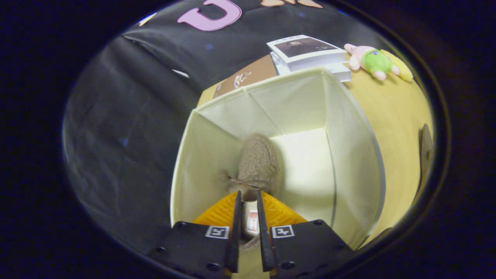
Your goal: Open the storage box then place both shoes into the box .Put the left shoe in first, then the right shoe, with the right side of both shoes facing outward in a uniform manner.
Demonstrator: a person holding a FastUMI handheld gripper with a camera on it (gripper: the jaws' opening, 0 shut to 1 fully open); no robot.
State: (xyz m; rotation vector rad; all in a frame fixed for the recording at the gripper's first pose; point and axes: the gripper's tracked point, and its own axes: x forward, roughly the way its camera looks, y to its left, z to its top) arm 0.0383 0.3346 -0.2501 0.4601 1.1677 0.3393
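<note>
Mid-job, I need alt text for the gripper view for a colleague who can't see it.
The tongs are closed on the heel of a brown shoe, holding it toe-down inside the open cream storage box, near its left wall. Beyond the box, on the yellow table, lie stacked books and a plush toy.

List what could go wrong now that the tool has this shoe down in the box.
1. The tool is shut on the brown shoe, which hangs close to the left wall of the open storage box; it may snag there on release.
2. Dropped askew, it could sprawl across the bare floor beside it, crowding the second shoe.
3. Which side faces outward is unclear.
</note>
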